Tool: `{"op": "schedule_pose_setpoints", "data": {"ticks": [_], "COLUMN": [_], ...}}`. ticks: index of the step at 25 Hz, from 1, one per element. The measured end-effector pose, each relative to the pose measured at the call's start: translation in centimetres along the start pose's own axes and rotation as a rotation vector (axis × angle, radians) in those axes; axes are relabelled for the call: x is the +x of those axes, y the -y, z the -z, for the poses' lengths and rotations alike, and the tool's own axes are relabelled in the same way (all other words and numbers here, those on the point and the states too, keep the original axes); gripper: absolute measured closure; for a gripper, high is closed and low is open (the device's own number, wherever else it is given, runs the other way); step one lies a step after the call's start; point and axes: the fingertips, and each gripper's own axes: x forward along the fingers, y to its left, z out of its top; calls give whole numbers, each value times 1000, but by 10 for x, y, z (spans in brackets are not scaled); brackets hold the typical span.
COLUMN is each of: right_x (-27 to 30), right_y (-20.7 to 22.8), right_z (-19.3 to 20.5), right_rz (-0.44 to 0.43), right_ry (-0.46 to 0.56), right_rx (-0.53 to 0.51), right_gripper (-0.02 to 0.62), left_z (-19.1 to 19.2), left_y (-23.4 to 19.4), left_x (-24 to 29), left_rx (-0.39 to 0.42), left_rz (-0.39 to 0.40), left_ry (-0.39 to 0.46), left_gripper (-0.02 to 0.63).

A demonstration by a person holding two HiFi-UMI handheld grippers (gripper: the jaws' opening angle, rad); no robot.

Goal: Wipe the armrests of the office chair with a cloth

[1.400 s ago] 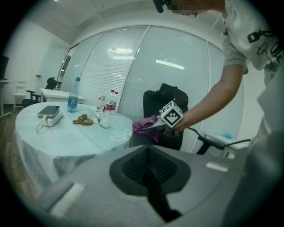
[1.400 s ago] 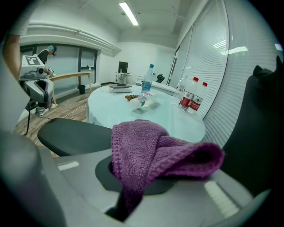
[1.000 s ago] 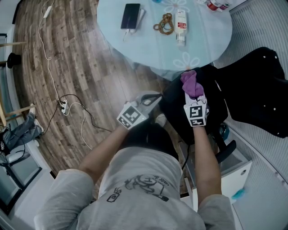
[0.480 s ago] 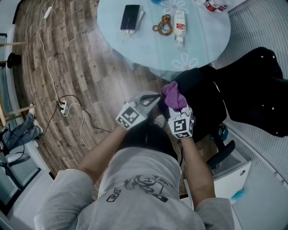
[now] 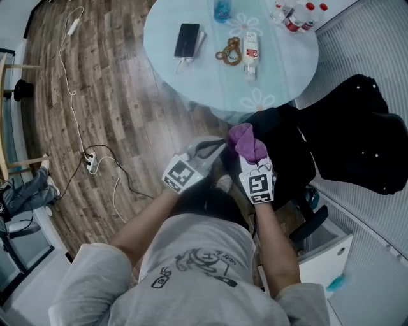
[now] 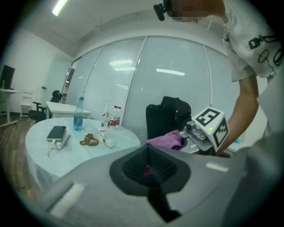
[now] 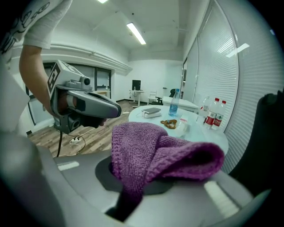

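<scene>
Clamping cloth (image 7: 159, 153) between right gripper (image 7: 133, 195) jaws, bunched over their tips, left gripper (image 6: 151, 179) jaws closed, empty

Bunched purple knit cloth (image 5: 247, 142) clamped in jaws, above black office chair (image 5: 290, 153)

The right gripper (image 7: 133, 193) clamps a purple cloth (image 7: 162, 150) (left gripper (image 7: 111, 108) just beside).

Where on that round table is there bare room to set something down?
The near part of the table is bare, between the near rim and the row of phone, beads and lying bottle. So is the right side past that bottle. The far edge is crowded with bottles.
</scene>
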Motion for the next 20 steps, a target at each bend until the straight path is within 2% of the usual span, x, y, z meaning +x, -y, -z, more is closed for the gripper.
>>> {"op": "schedule_pose_setpoints", "data": {"ticks": [5, 9, 16, 20], "right_x": [-40, -78, -163, -205], "right_y": [2, 6, 7, -1], "right_z": [-60, -110, -196, -225], "right_rz": [7, 45, 105, 116], "right_ry": [73, 148, 275, 332], "right_rx": [21, 43, 46, 53], "right_gripper": [563, 563, 563, 563], "left_z": [-68, -125, -211, -254], "left_y": [13, 28, 67, 92], "left_x": [-20, -41, -68, -81], "left_rx": [22, 39, 34, 40], "left_rz": [-34, -49, -18, 2], "left_ry": [105, 189, 232, 269], "left_gripper": [604, 604, 604, 604]}}
